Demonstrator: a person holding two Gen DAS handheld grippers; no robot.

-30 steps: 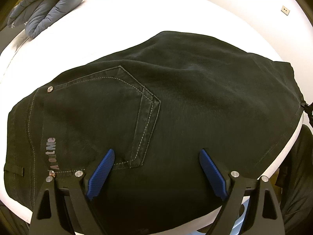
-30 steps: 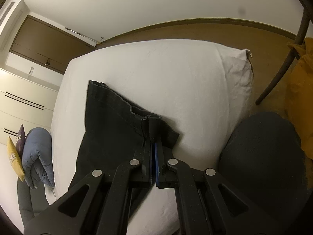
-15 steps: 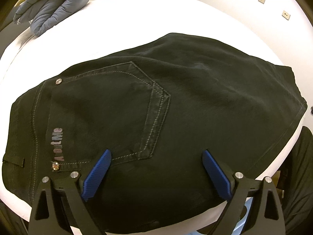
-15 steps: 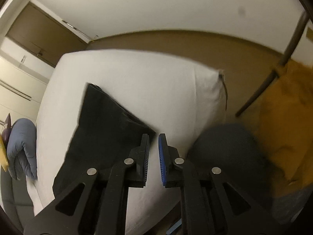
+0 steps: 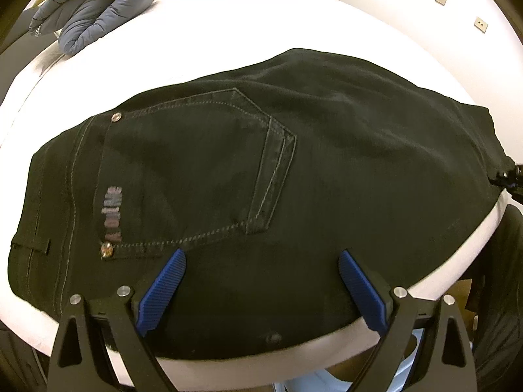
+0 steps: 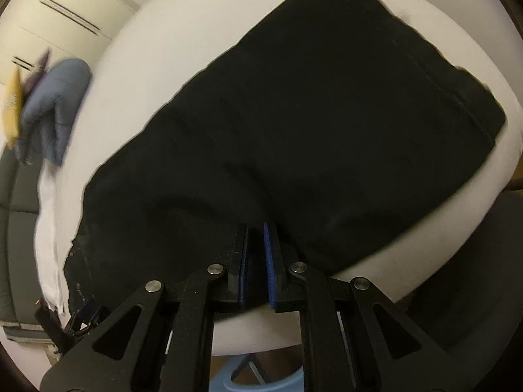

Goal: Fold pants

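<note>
Pants (image 5: 327,163) lay folded at the bed's (image 5: 228,26) near edge. We angled both grippers steeply down: left gripper (image 5: 261,289) spread wide above them, right gripper (image 6: 256,268) nearly closed, empty.

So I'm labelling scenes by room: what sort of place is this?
Probably a bedroom: black pants lie on a white bed, with closet doors behind and a padded blue garment.

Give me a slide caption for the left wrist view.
Open left gripper above folded black denim pants on white bed.
</note>
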